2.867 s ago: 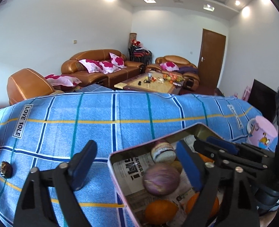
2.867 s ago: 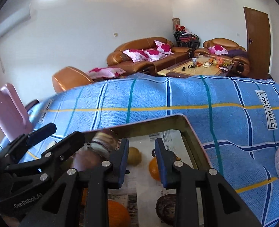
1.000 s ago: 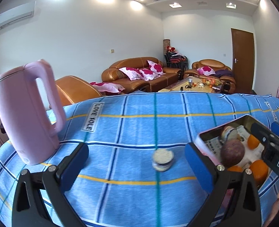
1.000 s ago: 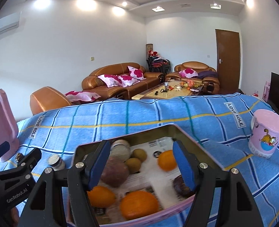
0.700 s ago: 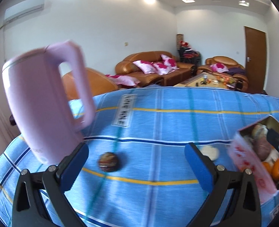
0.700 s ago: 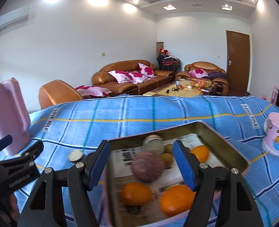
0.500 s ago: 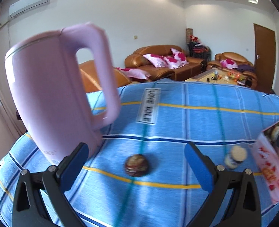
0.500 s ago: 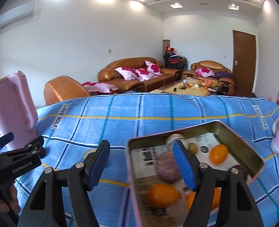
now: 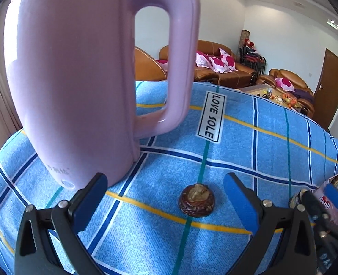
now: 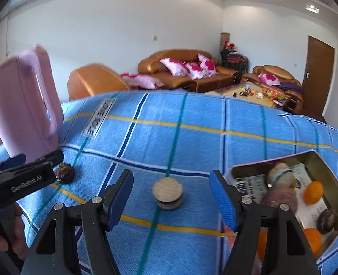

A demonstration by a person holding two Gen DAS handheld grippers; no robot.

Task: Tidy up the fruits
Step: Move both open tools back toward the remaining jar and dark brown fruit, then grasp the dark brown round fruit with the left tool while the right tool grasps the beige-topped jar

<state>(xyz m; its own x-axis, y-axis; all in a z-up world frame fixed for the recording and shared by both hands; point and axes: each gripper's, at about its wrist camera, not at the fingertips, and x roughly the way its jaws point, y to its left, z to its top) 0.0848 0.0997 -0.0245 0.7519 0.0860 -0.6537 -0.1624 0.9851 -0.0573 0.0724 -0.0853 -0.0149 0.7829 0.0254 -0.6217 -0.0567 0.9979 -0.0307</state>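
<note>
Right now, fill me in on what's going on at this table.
A person holds a pair of tongs in each hand over a blue checked cloth. The left tongs are open around a dark wrinkled fruit beside a pink kettle. The right tongs are open around a halved fruit. Neither is gripped. A tin already holds oranges and other fruit.

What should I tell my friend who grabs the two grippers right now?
Left gripper: open, empty, aimed at the dark brown fruit beside the pink kettle.
Right gripper: open, empty, aimed at the cut half fruit on the blue cloth.
Done: oranges and other fruit already sit in the metal tin.
Left: probably pick up both loose fruits and put them in the tin.
</note>
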